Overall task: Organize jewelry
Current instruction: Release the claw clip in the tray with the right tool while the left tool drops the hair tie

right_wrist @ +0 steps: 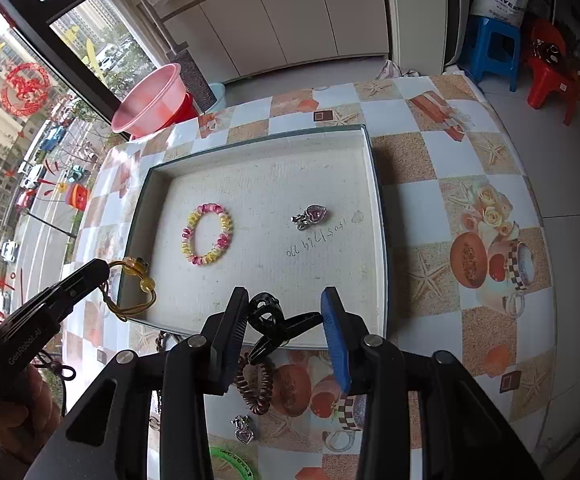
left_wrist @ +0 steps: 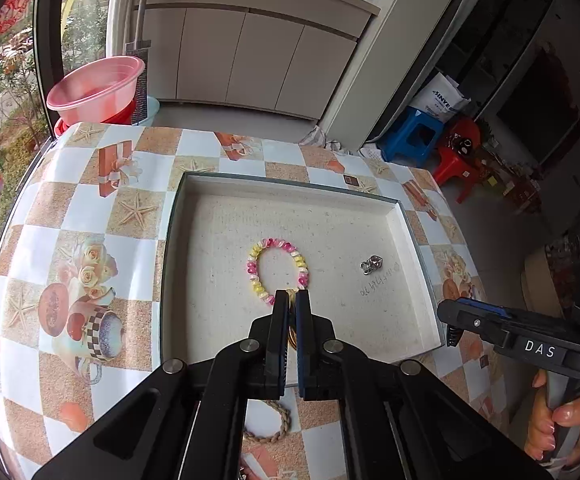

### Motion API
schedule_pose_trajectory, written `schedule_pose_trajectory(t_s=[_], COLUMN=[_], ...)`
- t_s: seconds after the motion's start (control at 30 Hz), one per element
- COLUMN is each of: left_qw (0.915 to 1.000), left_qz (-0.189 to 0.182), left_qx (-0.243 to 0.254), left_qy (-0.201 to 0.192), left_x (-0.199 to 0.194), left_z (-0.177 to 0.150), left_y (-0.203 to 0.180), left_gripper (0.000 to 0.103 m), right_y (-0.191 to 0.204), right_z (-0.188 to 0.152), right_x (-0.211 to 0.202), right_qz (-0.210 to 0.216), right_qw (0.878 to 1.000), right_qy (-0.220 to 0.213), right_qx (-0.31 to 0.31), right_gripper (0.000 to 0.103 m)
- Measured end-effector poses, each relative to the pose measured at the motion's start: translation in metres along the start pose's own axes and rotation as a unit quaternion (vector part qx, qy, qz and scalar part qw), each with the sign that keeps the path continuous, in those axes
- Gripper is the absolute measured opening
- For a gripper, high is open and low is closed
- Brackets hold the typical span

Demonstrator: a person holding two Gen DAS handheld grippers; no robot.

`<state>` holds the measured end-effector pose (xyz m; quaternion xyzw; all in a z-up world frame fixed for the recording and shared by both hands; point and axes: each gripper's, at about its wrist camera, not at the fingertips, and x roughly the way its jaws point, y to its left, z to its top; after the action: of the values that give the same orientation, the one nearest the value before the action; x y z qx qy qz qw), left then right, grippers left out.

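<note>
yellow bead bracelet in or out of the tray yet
Out: the yellow bead bracelet hangs from the shut left gripper at the tray's near corner.

The black handheld right gripper (left_wrist: 450, 330) carries the white letters "DAS" on its side. The black handheld left gripper (right_wrist: 108, 276) shows "GenRobot.AI" along its body. A white paper bag (left_wrist: 444, 98) on the floor has blue letters "SINVE", the rest hidden. Handwriting on the floor of the shallow white cardboard tray (right_wrist: 266, 184) is upside down and unreadable.

A pink basin (left_wrist: 96, 84), blue stool (left_wrist: 410, 136) and red stool (right_wrist: 550, 76) stand beyond the table.
</note>
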<state>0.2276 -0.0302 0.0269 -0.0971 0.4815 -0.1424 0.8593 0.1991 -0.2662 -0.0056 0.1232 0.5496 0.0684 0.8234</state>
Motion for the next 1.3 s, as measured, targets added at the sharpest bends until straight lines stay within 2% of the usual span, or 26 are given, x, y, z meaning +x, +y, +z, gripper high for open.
schedule_pose_trajectory(t_s=[0.27, 0.6, 0.8, 1.0, 1.2, 1.3], left_qw=[0.9994, 0.9970, 0.9957, 0.9930, 0.9903, 0.9907], left_qz=[0.028, 0.066, 0.083, 0.107, 0.129, 0.128], left_qx=[-0.009, -0.007, -0.005, 0.019, 0.029, 0.032], left_qy=[0.018, 0.041, 0.041, 0.046, 0.041, 0.035], left_x=[0.039, 0.077, 0.093, 0.107, 0.103, 0.097], left_z=[0.005, 0.004, 0.012, 0.016, 0.016, 0.017], left_y=[0.012, 0.021, 0.020, 0.012, 0.012, 0.009], left_gripper=[0.016, 0.016, 0.016, 0.016, 0.016, 0.016], right_y=[-0.001, -0.009, -0.015, -0.011, -0.012, -0.016], right_z=[0.025, 0.030, 0.042, 0.055, 0.058, 0.058], right_x=[0.043, 0.091, 0.101, 0.107, 0.107, 0.106], right_qz=[-0.006, -0.019, -0.034, -0.052, -0.039, -0.021], right_qw=[1.000, 0.999, 0.999, 0.998, 0.999, 0.999], right_qy=[0.019, 0.048, 0.039, 0.027, 0.031, 0.034], right_qx=[-0.009, -0.007, -0.004, -0.023, -0.017, 0.000], right_gripper=[0.041, 0.041, 0.041, 0.041, 0.042, 0.052])
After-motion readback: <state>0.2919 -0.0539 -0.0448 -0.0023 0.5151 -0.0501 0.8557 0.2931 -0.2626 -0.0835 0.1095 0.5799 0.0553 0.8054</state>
